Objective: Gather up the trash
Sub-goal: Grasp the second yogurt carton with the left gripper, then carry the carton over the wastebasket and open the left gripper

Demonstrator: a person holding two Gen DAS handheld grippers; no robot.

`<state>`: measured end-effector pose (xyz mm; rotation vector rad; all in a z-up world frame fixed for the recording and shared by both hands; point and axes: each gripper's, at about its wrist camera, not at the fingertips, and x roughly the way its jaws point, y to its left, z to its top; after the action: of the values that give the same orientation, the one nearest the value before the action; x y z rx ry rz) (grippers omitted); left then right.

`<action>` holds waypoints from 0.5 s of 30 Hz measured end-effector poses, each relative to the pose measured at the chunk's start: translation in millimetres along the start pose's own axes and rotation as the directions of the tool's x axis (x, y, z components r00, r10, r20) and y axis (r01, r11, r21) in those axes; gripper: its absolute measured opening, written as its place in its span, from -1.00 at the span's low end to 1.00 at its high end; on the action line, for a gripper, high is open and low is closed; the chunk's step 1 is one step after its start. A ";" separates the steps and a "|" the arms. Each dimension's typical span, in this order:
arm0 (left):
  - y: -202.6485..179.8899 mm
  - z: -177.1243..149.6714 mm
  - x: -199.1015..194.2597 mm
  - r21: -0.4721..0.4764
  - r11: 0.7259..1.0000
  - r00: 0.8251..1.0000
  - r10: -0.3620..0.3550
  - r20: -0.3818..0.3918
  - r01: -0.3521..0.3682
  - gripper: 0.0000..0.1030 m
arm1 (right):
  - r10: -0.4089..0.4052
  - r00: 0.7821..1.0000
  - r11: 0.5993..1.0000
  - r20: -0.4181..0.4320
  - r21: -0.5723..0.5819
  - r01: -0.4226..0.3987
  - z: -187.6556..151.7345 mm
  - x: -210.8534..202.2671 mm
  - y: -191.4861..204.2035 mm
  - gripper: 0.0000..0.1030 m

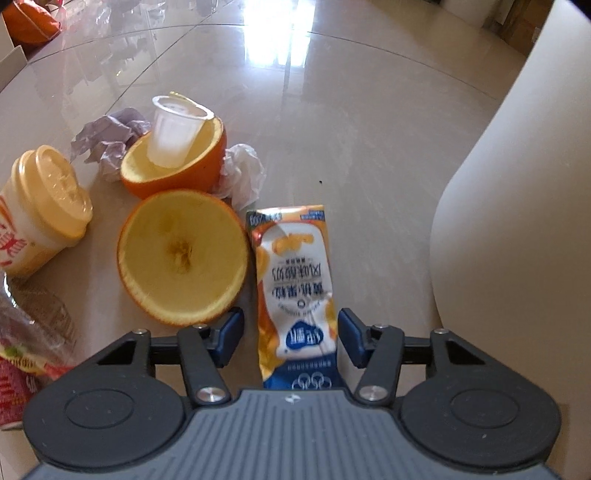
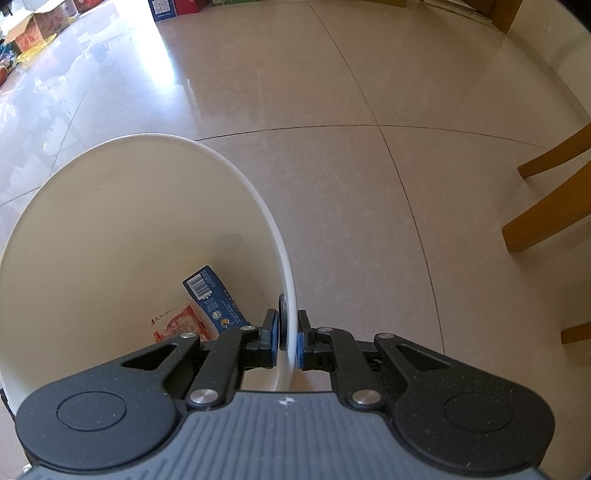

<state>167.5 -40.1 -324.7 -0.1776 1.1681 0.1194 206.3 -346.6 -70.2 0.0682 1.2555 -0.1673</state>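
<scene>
Left tool open astride yogurt pouch, pads not touching; right tool clamps bin rim.

Probably home: glossy tiled floor, wooden chair legs, cardboard boxes along wall.

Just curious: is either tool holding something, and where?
The right tool pinches the white bucket's rim. The left tool straddles a yogurt pouch, not gripping.

Orange half crowds left of pouch; bare floor right, then bucket.
</scene>
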 end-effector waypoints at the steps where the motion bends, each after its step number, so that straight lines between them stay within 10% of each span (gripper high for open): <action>1: 0.5 3.0 2.3 0.000 1.000 1.000 0.002 0.005 -0.002 0.00 | 0.000 1.000 1.000 0.000 0.001 0.000 0.0 -0.2 -0.1 -0.78; 15: 0.5 15.6 0.4 0.068 0.998 1.000 -0.017 -0.024 0.018 -0.31 | -0.006 1.000 1.000 0.001 -0.004 0.006 0.5 -1.1 2.0 -0.78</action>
<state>181.7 -36.5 -319.2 -0.1292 1.1917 0.0621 206.8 -344.6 -69.1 0.0611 1.2550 -0.1696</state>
